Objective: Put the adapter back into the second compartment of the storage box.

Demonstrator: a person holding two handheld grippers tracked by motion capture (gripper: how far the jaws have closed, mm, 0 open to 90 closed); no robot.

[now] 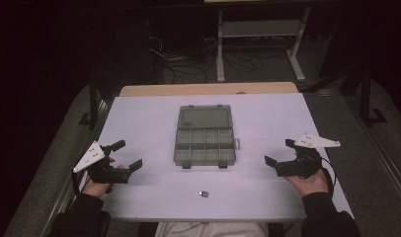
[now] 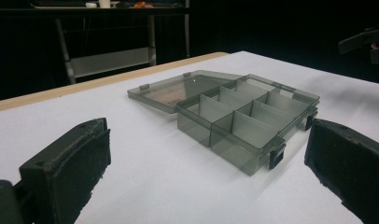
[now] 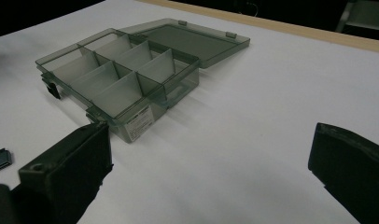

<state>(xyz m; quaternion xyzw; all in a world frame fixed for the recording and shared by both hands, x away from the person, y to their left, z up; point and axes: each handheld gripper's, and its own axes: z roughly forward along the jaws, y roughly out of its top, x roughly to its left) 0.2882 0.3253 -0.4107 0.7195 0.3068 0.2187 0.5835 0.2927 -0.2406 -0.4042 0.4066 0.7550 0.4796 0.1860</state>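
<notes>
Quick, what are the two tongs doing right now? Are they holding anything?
Left tongs: open, holding nothing, just above the white table.
Right tongs: open, holding nothing too.

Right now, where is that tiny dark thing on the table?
In the high view the tiny dark thing lies on the white table near the front edge, just in front of the open compartment box, between the two grippers.

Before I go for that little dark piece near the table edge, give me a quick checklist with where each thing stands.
1. Organizer box lid open, lying flat: ok.
2. Compartments look empty: ok.
3. Small dark piece lies free on the table, apart from the box: ok.
4. Left hand-held gripper open, holding nothing: ok.
5. Right hand-held gripper open, holding nothing: ok.
6. Which way up the piece lies: cannot tell.
</notes>
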